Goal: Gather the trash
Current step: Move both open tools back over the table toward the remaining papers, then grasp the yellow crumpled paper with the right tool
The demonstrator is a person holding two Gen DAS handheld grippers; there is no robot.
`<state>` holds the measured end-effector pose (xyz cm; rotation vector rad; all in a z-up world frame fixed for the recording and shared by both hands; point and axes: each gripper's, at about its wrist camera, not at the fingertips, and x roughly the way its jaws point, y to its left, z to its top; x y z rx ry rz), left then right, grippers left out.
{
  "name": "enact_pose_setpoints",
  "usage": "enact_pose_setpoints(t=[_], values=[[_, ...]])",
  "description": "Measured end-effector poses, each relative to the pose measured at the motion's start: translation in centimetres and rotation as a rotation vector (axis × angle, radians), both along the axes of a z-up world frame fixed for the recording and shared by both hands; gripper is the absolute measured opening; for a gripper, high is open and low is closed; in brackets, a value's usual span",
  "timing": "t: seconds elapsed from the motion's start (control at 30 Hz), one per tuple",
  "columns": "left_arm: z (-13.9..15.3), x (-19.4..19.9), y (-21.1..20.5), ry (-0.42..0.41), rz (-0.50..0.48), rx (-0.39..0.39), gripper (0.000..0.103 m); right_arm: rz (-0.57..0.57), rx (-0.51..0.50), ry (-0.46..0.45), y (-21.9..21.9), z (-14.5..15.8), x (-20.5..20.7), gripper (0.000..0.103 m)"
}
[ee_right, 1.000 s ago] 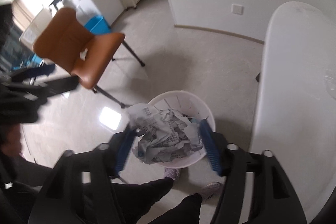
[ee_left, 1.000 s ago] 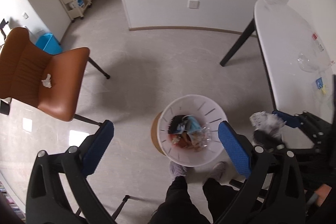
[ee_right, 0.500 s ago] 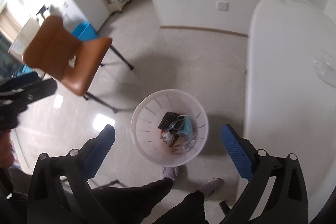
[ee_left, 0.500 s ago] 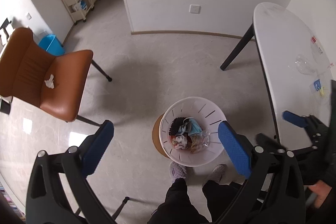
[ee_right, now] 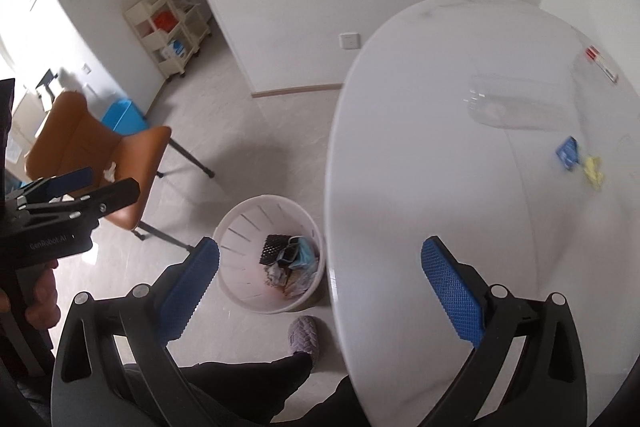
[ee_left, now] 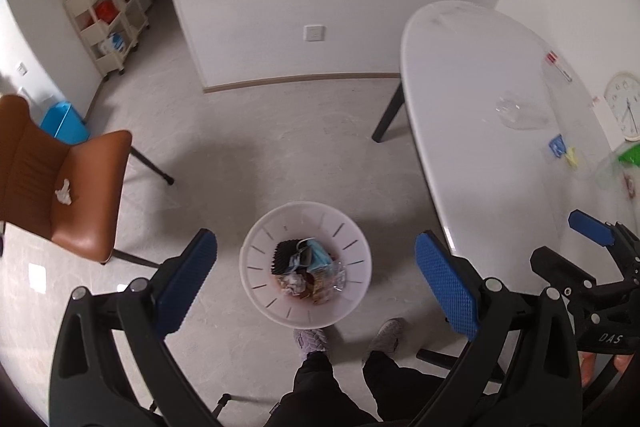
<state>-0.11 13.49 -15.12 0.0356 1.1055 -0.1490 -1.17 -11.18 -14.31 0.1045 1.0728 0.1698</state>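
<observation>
A white slotted trash bin stands on the floor with a blue mask, a black mesh piece and crumpled paper in it; it also shows in the right wrist view. My left gripper is open and empty, high above the bin. My right gripper is open and empty, over the edge of the white table. On the table lie a clear plastic bottle, a blue wrapper and a yellow scrap. A white crumpled tissue lies on the brown chair.
A cream shelf trolley and a blue box stand by the far wall. The person's feet are beside the bin. A white clock and a green-topped item are at the table's right side.
My right gripper opened and let the crumpled newspaper fall into the bin, then swung right toward the table. The left gripper stayed open and drifted slightly.
</observation>
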Motion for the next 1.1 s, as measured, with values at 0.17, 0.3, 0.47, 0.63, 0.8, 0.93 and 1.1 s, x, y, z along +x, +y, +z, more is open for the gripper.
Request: enact_pose_setpoints(t=[0.17,0.3,0.47,0.63,0.8,0.93,1.1], values=[[0.3,-0.4,-2.5,-0.007,-0.05,0.019,0.095,-0.048,0.028,0.004,-2.4,-0.4,-0.7,0.1],[0.4,-0.5,-4.0,-0.001,-0.069,0.017,0.095,-0.076,0.035,0.007,-4.0,-0.7,-1.1,0.1],[0.2,-0.5,-7.1,0.009,-0.12,0.015,0.095,-0.138,0.03,0.008,-7.7,-1.0,-2.4,0.1],[0.1,-0.2,-13.2,0.026,-0.205,-0.005,0.095,-0.243,0.018,0.012,-14.4,-1.5,-4.1,0.1],[0.6,-0.3,-21.0,0.0,-0.318,0.012,0.095,-0.293,-0.019,0.015,-22.0,-2.7,-4.4,0.1],[0.6,-0.2,-26.4,0.015,-0.368,-0.004,0.095,-0.292,-0.063,0.03,-28.2,-4.7,-2.4,0.1],[-0.8,0.7,-31.7,0.053,-0.385,0.014,0.095,-0.273,-0.078,0.019,-33.5,-7.5,2.1,0.1]])
